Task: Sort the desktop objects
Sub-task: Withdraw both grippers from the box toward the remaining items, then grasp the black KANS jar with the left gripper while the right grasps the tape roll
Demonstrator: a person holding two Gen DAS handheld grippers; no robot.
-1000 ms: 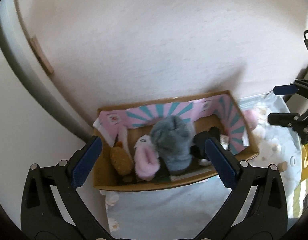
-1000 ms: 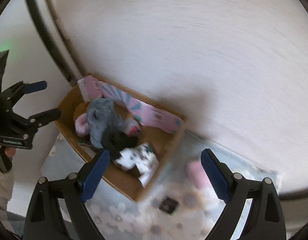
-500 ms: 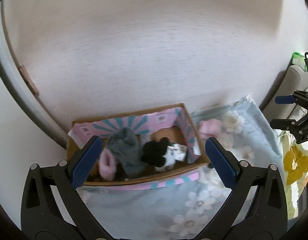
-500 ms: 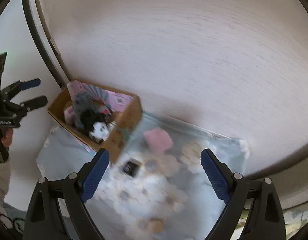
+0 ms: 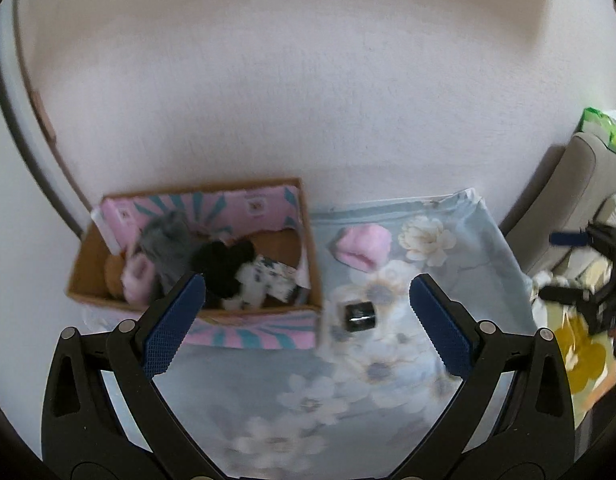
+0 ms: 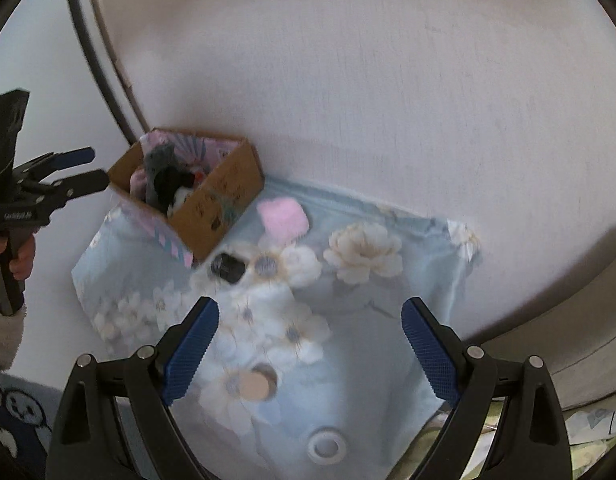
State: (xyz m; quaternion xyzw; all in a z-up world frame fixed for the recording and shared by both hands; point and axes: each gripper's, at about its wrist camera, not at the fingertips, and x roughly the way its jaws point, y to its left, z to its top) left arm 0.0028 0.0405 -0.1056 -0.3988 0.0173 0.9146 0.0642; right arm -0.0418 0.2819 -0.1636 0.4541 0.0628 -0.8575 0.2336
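Cardboard box (image 5: 88,276) sits left of centre on the floral cloth (image 5: 268,380), stuffed with soft items – pink pouch (image 5: 362,250) and black object (image 5: 361,315) lie beside it; we see both grippers' fingers (image 5: 174,326) (image 6: 192,348) spread, empty

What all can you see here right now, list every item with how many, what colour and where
brown cardboard box with pink and teal lining: one, on the white table, at the cloth's left edge
fluffy grey soft item: one, grey, in the box
fluffy black soft item: one, black, in the box beside the grey one
fluffy pink soft item: one, pink, at the box's left end
pale blue floral cloth: one, spread on the table
pink fuzzy pad: one, on the cloth, right of the box
small black square object: one, on the cloth near the box corner
round beige disc: one, on the cloth
white ring: one, at the cloth's near edge
left claw: black, blue pads, open
right claw: same, open
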